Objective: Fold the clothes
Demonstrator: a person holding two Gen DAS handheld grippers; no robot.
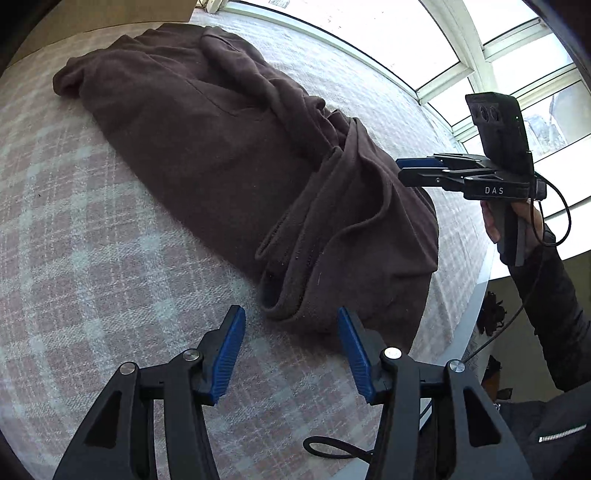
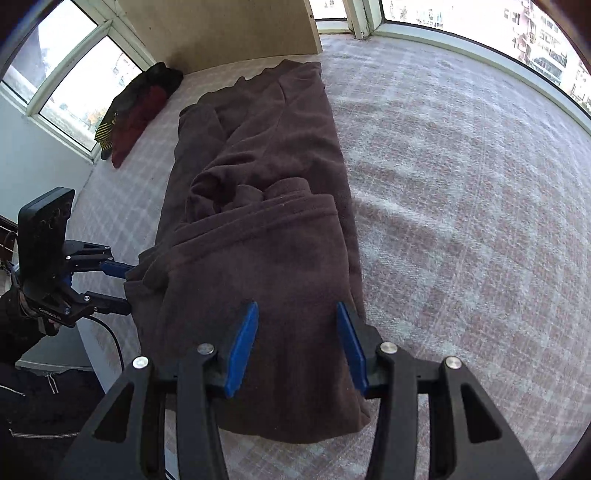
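White letters "DAS" read clearly on the black body of the right hand-held gripper (image 1: pixel 400 170), seen side-on from the left wrist view; the label on the left hand-held gripper (image 2: pixel 122 286) in the other view is too small to read. The dark brown fleece garment (image 1: pixel 236 155) lies long and narrow on the pink-and-white checked bed cover (image 1: pixel 92 258), its long axis running away from both hand-held grippers toward the beige headboard (image 2: pixel 221 33). Its near end is folded over in a thick flap. The left hand-held gripper hangs just short of that near end, blue pads about half apart, nothing between them. The right hand-held gripper hovers right above the flap, jaws likewise half open, gripping nothing. Beyond the left one, by the window, sits a heap of dark red and black clothes (image 2: pixel 136 107); its pieces are hard to tell apart. The garment's underside and inner folds stay hidden.
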